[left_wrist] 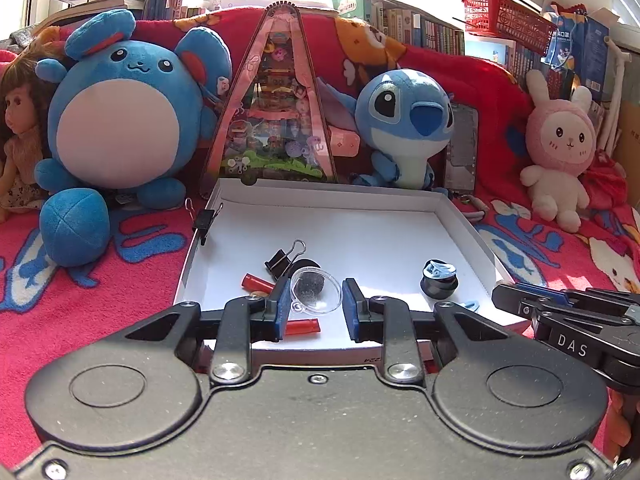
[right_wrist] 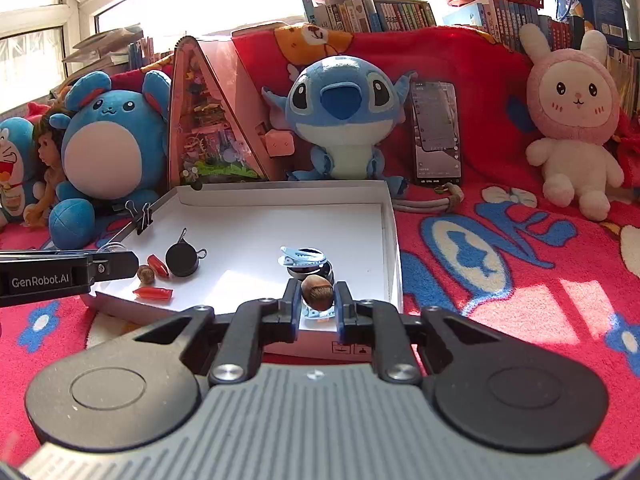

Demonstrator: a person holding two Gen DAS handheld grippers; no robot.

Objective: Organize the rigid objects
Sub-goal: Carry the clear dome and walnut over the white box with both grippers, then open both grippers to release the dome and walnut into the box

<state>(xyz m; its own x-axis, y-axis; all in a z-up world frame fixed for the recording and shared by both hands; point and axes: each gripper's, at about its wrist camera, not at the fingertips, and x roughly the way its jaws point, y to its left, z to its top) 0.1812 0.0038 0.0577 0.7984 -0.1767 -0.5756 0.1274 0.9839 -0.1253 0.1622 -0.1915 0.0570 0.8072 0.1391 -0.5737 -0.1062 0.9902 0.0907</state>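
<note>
The clear round capsule (left_wrist: 316, 290) is clamped between the fingers of the left gripper (left_wrist: 315, 309) and the brown nut (right_wrist: 317, 292) between those of the right gripper (right_wrist: 318, 306), both held above the near edge of the white tray (right_wrist: 280, 194).

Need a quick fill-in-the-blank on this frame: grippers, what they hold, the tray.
1. The right gripper is shut on a ____ nut.
2. The left gripper is shut on a ____ plastic dome.
3. The shallow cardboard tray is ____ inside.
4. The phone leans between the blue plush and a ____ bunny plush.

Missing: brown, clear, white, pink.
</note>
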